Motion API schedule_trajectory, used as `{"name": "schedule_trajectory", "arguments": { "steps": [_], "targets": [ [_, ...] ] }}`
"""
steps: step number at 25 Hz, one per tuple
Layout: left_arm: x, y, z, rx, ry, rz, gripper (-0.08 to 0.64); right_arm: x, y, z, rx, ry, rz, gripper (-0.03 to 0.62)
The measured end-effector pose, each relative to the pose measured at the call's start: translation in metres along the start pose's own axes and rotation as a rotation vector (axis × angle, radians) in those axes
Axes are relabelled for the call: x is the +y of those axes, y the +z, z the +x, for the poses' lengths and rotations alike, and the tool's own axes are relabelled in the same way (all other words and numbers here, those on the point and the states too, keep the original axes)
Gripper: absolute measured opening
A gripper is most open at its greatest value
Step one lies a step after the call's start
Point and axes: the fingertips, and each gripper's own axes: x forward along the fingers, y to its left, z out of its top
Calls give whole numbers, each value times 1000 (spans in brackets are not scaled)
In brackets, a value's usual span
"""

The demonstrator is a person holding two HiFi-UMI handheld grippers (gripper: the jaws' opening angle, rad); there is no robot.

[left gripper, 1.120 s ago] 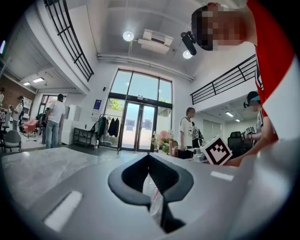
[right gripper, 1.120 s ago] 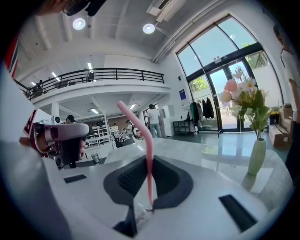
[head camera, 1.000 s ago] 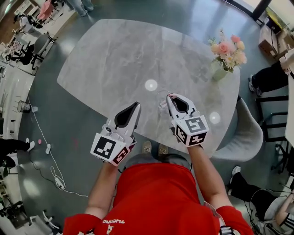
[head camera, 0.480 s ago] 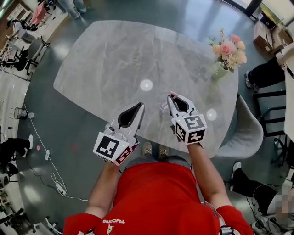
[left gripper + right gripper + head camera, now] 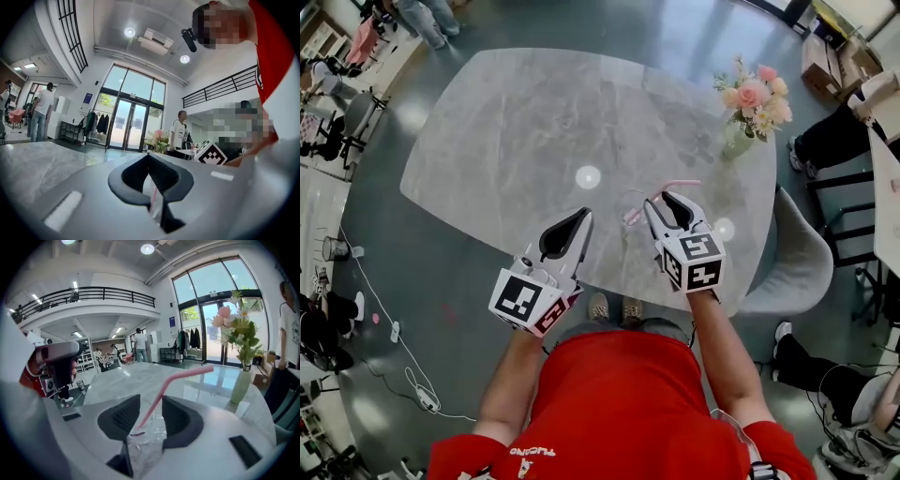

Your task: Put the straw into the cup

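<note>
Right of centre in the head view, with right gripper [image 5: 664, 199] fingers just sprung apart around the pink straw [image 5: 187, 374] standing in the clear cup [image 5: 147, 441] on the tabletop [image 5: 516, 122], back straight out without nudging it, left gripper [image 5: 579, 217] fingers clenched on nothing.

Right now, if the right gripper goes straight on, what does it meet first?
Probably the pink straw, leaning between the just-opened jaws of the right gripper, which do not press it. The clear cup holding it sits close below; depth there is unclear.
</note>
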Motion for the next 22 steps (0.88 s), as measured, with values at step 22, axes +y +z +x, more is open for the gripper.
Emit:
{"name": "schedule_trajectory", "arguments": {
  "steps": [22],
  "targets": [
    [-51,45,13,-82,-153,57,6,31,96,-134,-390,40,42,21]
  ]
}}
